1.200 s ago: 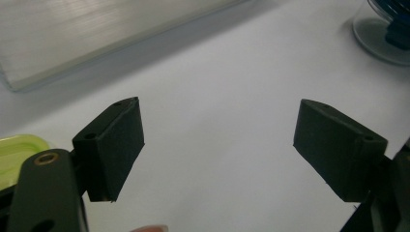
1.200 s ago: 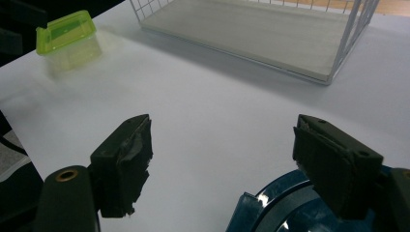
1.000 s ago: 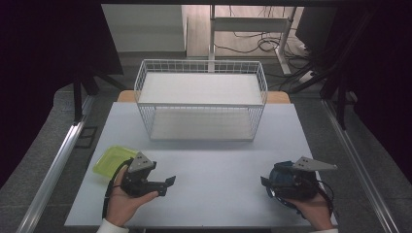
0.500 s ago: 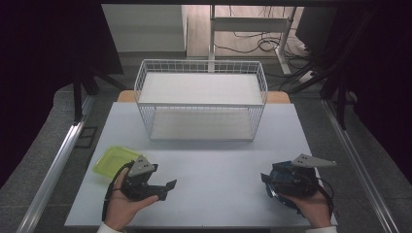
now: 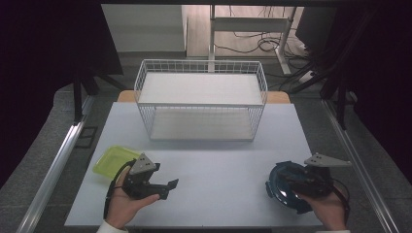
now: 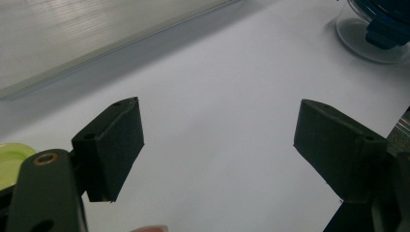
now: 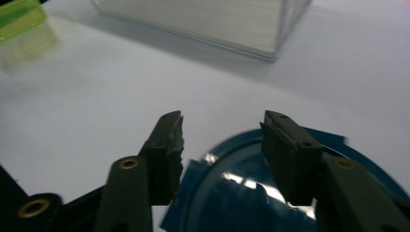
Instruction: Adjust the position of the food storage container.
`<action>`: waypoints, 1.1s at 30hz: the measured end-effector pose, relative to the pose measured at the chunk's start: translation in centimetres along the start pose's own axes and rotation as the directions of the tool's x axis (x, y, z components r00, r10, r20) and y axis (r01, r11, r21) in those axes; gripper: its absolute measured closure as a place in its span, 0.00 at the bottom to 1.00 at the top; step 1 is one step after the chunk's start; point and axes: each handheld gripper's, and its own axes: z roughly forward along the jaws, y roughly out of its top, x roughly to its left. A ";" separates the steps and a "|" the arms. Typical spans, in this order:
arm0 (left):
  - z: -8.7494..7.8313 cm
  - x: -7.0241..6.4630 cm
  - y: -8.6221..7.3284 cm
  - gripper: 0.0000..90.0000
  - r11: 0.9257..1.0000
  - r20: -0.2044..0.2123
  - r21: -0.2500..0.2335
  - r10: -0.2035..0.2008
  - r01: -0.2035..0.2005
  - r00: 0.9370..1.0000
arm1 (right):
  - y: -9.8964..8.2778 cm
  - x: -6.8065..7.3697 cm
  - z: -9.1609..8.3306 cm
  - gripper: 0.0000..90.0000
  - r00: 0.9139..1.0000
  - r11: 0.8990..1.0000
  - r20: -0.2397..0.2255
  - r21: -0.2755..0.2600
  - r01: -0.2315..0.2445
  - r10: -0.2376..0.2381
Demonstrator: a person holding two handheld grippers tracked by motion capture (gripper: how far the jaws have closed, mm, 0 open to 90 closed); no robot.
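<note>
The round dark-blue lid with a clear glossy centre (image 5: 284,187) is partly covered in the high view by the right gripper (image 5: 291,183) and the hand behind it, at the table's near right corner. In the right gripper view the lid (image 7: 251,193) is cut off by the bottom edge, and its surface is blurred. The jaws of the right gripper (image 7: 221,145) have just been closing; they stand about half apart, astride the lid's rim. Whether the pads press on the rim is hard to judge; a gap seems to remain on each side.

The left gripper (image 5: 163,187) is held low over the white table (image 5: 218,170) at the near left, its jaws spread wide with bare table between them. In the left gripper view (image 6: 217,145) a clear container with a blue clip (image 6: 374,31) is cropped at the upper right corner.

A yellow-green shallow plastic tray (image 5: 112,159) lies just beside the left hand, partly hidden by it. A white wire basket (image 5: 201,99) stands at the table's far side.
</note>
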 end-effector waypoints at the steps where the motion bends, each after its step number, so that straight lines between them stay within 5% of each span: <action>1: 0.0 0.1 0.0 0.20 1.000 0.001 0.001 -0.003 0.003 1.000 | 0.0 -0.3 -0.3 0.63 1.000 1.000 0.014 0.006 -0.006 0.006; 8: 0.3 0.2 -0.1 0.20 1.000 0.001 0.011 -0.012 0.012 1.000 | -0.4 -2.4 -2.2 0.83 0.990 0.997 0.138 0.072 -0.023 0.013; 11: 0.3 0.1 -0.1 0.20 1.000 -0.003 0.015 -0.013 0.013 1.000 | -1.3 -4.0 -3.3 0.97 0.976 0.992 0.210 0.097 -0.085 0.063; 13: 0.3 0.1 0.0 0.20 1.000 -0.006 0.017 -0.013 0.013 1.000 | -1.6 -4.3 -3.5 0.98 0.970 0.990 0.229 0.101 -0.102 0.077; 15: 0.4 0.1 0.1 0.20 1.000 -0.008 0.019 -0.020 0.021 1.000 | -2.5 -5.2 -4.1 0.99 0.951 0.984 0.296 0.117 -0.132 0.093; 18: 0.8 0.3 0.1 0.20 0.999 -0.009 0.031 -0.023 0.023 1.000 | -3.5 -6.3 -3.9 0.99 0.939 0.977 0.329 0.142 -0.160 0.106; 23: 1.3 0.1 0.0 0.21 0.999 -0.009 0.048 -0.026 0.027 1.000 | -5.0 -7.6 -2.4 0.99 0.922 0.964 0.380 0.208 -0.164 0.074; 27: 1.6 -0.2 0.0 0.21 0.998 -0.007 0.058 -0.013 0.013 1.000 | -5.5 -8.1 -2.1 0.99 0.927 0.958 0.367 0.228 -0.174 0.081; 28: 1.7 -0.3 0.0 0.21 0.998 -0.006 0.061 -0.007 0.008 1.000 | -5.7 -8.1 -1.8 0.99 0.939 0.956 0.337 0.244 -0.161 0.072; 29: 1.8 -0.4 -0.1 0.21 0.998 -0.011 0.063 -0.006 0.007 1.000 | -5.7 -7.9 -1.7 0.99 0.942 0.958 0.329 0.244 -0.150 0.064; 33: 1.7 -0.4 -0.3 0.21 0.998 -0.024 0.070 -0.007 0.009 1.000 | -5.5 -7.8 -1.8 0.99 0.942 0.958 0.332 0.251 -0.137 0.048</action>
